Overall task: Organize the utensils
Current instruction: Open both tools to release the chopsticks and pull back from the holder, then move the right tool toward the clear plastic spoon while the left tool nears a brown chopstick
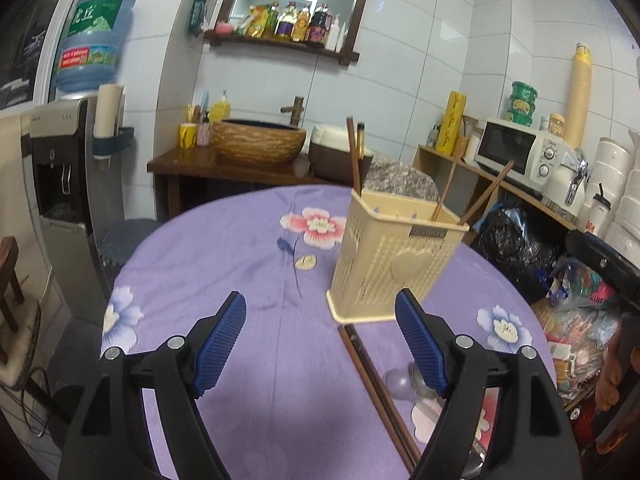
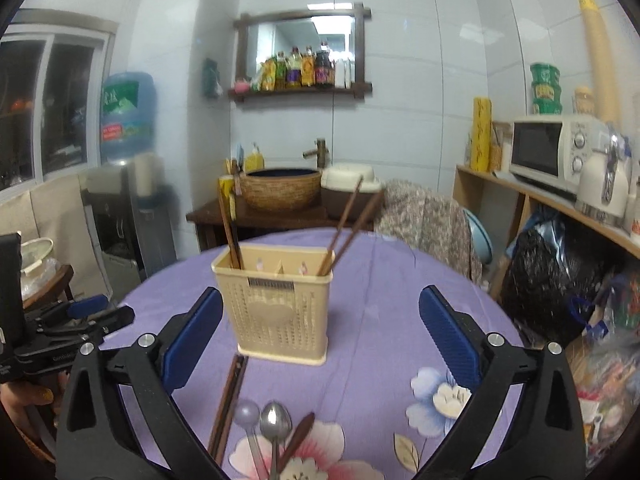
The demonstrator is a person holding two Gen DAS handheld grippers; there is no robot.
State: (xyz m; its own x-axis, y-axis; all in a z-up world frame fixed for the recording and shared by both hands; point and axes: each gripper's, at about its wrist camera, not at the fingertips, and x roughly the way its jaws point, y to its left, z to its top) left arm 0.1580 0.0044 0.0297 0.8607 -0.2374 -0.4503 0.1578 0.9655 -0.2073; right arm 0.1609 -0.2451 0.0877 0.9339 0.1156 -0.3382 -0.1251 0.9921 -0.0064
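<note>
- On the purple flowered bench (image 2: 380, 300), a cream plastic holder (image 2: 276, 312) stands upright; every place below is given from it.
- Its walls are perforated, with a raised heart on the front and a small dark label by the rim; a divider splits it into compartments.
- Two dark brown chopsticks (image 2: 230, 224) stand in its left compartment, and two more (image 2: 348, 220) lean out of its right one.
- A further pair of chopsticks (image 2: 228, 404) lies flat on the cloth just in front of its base.
- Nearer the camera than that pair lie a metal spoon (image 2: 275, 420), a pale lilac spoon (image 2: 246, 412) and a brown wooden one (image 2: 300, 436).
- The right claw (image 2: 320, 336) hangs in front of the holder, spread wide, gripping nothing.
- The left claw (image 1: 320, 340), to the holder's front left, is likewise released and bare.
</note>
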